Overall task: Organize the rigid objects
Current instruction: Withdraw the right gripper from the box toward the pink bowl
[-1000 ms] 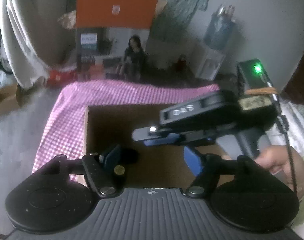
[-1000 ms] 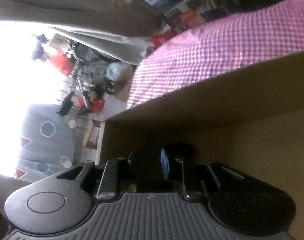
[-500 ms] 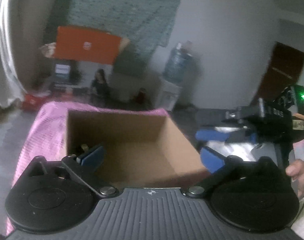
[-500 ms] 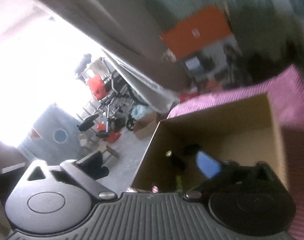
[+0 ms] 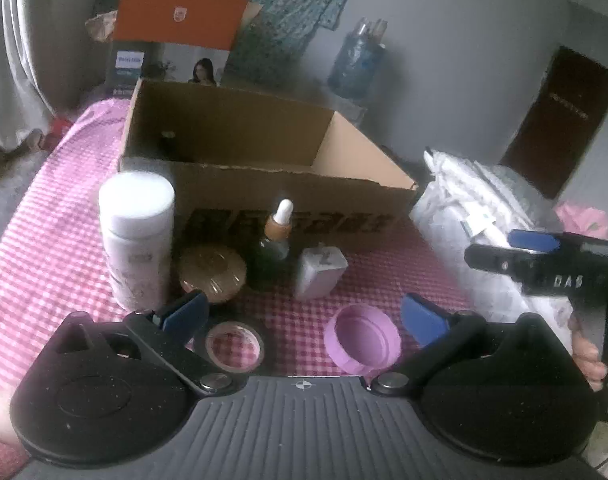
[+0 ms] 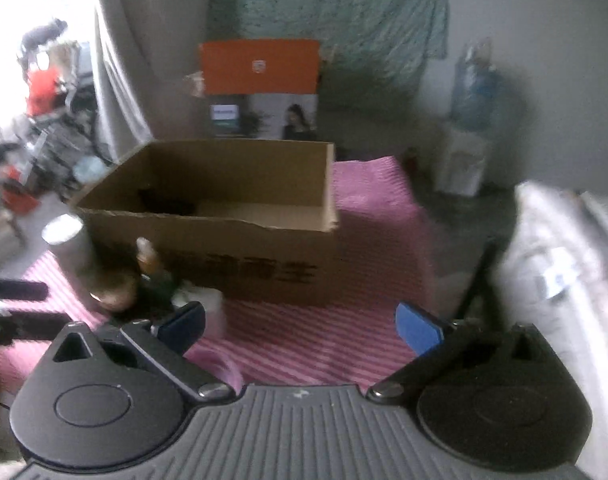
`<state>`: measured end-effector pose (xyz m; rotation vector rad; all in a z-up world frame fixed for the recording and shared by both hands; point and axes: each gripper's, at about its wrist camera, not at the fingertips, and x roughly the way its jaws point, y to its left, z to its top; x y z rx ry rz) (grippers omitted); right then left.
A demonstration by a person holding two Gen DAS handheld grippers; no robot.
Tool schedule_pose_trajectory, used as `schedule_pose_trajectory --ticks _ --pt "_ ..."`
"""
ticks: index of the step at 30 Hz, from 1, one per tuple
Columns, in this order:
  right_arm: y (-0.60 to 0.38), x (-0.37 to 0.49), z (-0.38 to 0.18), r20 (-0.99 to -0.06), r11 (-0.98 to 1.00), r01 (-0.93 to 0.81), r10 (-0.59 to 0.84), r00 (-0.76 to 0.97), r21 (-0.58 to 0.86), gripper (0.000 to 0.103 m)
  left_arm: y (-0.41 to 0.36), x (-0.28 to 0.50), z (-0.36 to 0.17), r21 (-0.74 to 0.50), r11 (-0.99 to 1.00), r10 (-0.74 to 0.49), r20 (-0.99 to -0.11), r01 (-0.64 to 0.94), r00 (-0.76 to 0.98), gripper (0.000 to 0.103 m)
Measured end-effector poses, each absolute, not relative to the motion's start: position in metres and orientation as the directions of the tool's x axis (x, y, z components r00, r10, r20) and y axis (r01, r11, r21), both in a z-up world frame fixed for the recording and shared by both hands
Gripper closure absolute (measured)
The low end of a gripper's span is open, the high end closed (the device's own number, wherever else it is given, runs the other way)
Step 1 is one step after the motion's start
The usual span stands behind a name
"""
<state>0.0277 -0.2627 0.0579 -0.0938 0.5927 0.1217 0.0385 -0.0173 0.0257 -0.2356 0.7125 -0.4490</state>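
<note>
both grippers pulled back from cardboard box point(image 5: 240, 148), tilted down, fingers point(image 5: 421, 318) spread wide, empty

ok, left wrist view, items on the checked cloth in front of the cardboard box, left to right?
White bottle → round tan lid → dropper bottle → small white box. Nearer the camera: tape roll → purple cap.

Pink-and-white checked cloth point(image 5: 64, 216); brown cardboard box point(image 5: 296, 196); white bottle point(image 5: 136, 236); purple lid point(image 5: 361, 338); blue tool pads point(image 5: 421, 318)
</note>
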Motion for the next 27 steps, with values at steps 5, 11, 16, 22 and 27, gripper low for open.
schedule_pose_trajectory --ticks 5,11,16,22,27 --pt "-0.264 0.019 0.054 -0.514 0.991 -0.111 0.059 0.856 -0.07 0.0 -0.027 0.038 0.006 -0.328 0.898 -0.438 -0.599 0.294 0.67 0.0" --pt "-0.279 0.028 0.027 -0.547 0.951 -0.231 0.307 0.779 0.204 0.0 -0.056 0.025 -0.008 -0.175 0.916 -0.386 -0.629 0.361 0.675 0.0" --pt "-0.273 0.044 -0.007 -0.629 0.928 -0.226 0.367 0.686 0.294 0.001 -0.08 0.019 -0.014 -0.081 0.89 -0.389 -0.647 0.448 0.656 0.001" --pt "-0.272 0.054 -0.024 -0.665 0.927 -0.195 0.367 0.65 0.321 0.011 -0.098 0.019 -0.022 -0.062 0.843 -0.429 -0.675 0.534 0.6 0.008" --pt "-0.27 0.061 -0.033 -0.69 0.928 -0.187 0.366 0.624 0.323 0.033 -0.107 0.026 -0.034 -0.065 0.823 -0.435 -0.709 0.564 0.554 0.023"
